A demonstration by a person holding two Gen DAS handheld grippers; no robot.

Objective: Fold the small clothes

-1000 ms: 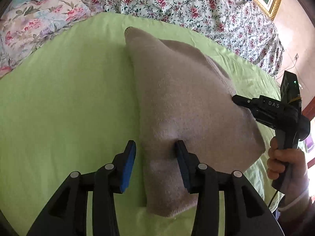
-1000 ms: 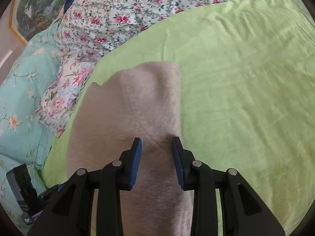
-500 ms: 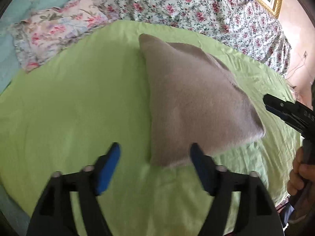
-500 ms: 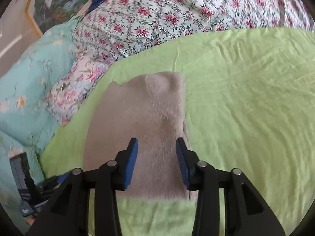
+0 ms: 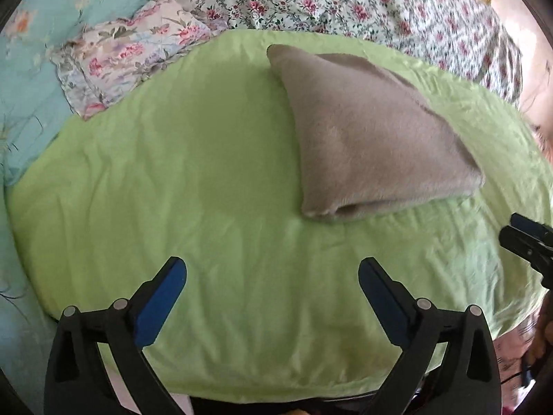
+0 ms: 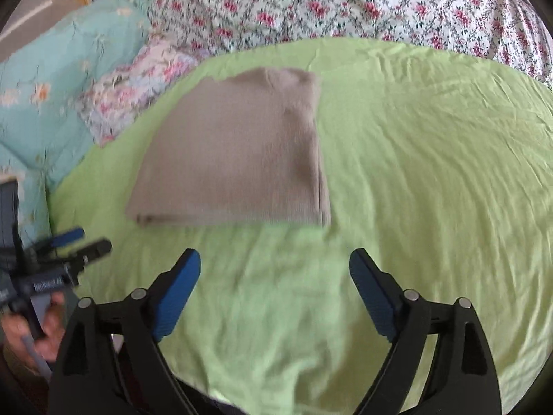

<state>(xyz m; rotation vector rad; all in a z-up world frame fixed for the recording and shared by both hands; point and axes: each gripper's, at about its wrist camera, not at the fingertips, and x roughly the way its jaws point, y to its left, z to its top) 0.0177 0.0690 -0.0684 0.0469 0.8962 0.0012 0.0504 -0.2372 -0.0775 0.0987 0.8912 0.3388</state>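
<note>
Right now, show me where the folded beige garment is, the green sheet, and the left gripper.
folded beige garment (image 6: 235, 159), right wrist view, middle of its top layer
green sheet (image 5: 172, 186), left wrist view, bare area left of the garment
left gripper (image 5: 273, 297), left wrist view, midway between open fingertips

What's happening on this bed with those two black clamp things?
A person is folding small clothes with a handheld two-finger gripper in each hand. A taupe knit garment lies folded flat on the green sheet. The left gripper and the right gripper are both open, hold nothing, and hang over bare sheet on the near side of the garment. The fold looks finished.
</note>
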